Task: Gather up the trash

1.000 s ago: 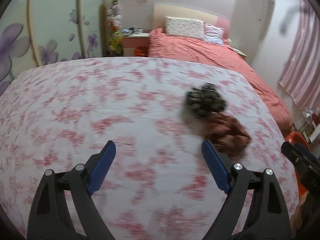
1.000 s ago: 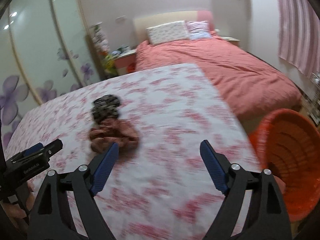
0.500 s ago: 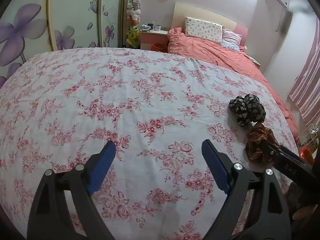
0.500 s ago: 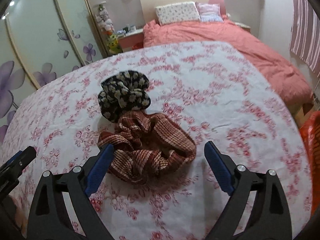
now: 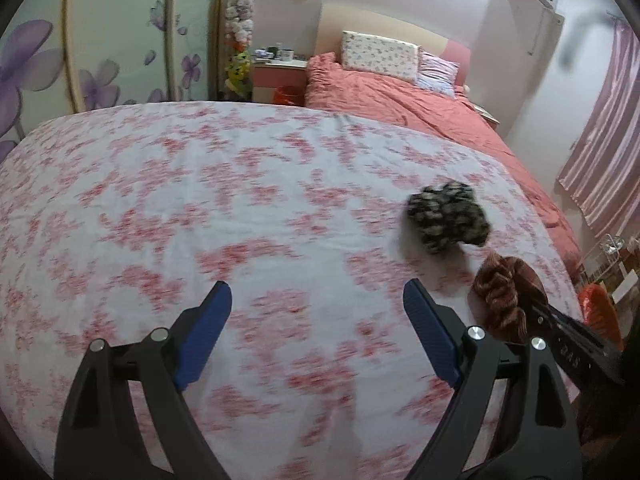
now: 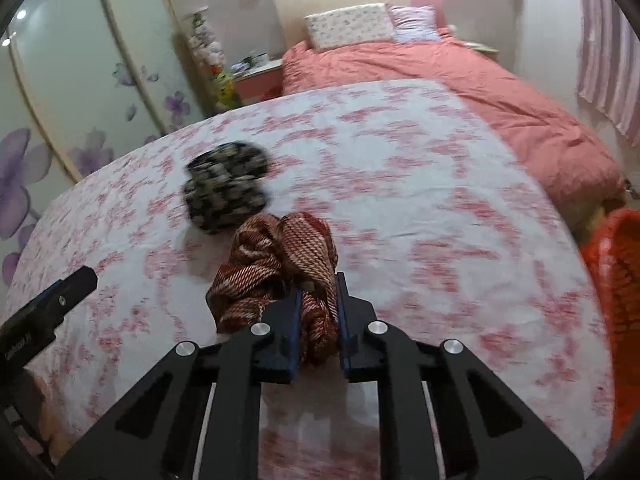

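right gripper [image 6: 316,300] has just closed, clamping the red striped scrunchie [image 6: 280,256] near the bed's [image 6: 400,160] right edge (dark floral scrunchie [image 6: 226,188] just beyond); left gripper [image 5: 316,312] gapes wide, empty.

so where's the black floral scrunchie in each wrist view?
Left wrist: black floral scrunchie right of centre on the floral sheet, above the right fingertip.
Right wrist: left of centre, just beyond the red striped scrunchie that the right gripper is shut on.
Shared landmark: floral pillow at the headboard.
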Demonstrator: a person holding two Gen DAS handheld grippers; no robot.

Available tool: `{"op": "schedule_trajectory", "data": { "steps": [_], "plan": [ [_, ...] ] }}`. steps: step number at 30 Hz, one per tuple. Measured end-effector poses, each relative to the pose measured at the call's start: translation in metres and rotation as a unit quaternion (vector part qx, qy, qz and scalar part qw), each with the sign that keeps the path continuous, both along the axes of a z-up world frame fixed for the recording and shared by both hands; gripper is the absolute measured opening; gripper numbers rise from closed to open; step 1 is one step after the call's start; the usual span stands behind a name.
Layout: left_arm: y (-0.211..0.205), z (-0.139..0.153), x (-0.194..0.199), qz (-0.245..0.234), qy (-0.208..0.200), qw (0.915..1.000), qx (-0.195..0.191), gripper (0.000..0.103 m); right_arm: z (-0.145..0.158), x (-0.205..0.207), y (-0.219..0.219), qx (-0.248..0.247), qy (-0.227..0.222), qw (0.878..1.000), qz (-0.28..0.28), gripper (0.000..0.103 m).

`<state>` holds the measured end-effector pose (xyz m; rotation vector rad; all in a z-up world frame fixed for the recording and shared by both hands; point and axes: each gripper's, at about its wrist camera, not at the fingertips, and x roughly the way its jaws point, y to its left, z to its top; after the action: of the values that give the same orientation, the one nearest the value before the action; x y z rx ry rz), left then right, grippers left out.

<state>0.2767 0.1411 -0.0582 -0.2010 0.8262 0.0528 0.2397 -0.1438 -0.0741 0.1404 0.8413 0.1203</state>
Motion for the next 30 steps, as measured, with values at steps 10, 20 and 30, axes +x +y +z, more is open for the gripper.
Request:
{"op": "schedule_trajectory", "data": {
  "steps": [10, 20, 30],
  "plan": [
    [-0.070, -0.003, 0.056, -0.044, 0.011, 0.9986, -0.025, 0.087, -0.008, -0.009, -0.063, -0.012, 0.013, 0.995, -0.095, 0.015],
    [-0.091, -0.022, 0.109, -0.040, 0.045, 0.9982, 0.002, 0.062, -0.011, -0.012, -0.066, -0.012, 0.013, 0.997, -0.079, 0.015],
    [-0.083, -0.015, 0.073, -0.088, 0.028, 0.9956, 0.016, 0.019, -0.008, -0.021, -0.070, 0.013, 0.012, 0.997, -0.069, 0.015]
  ]
}}
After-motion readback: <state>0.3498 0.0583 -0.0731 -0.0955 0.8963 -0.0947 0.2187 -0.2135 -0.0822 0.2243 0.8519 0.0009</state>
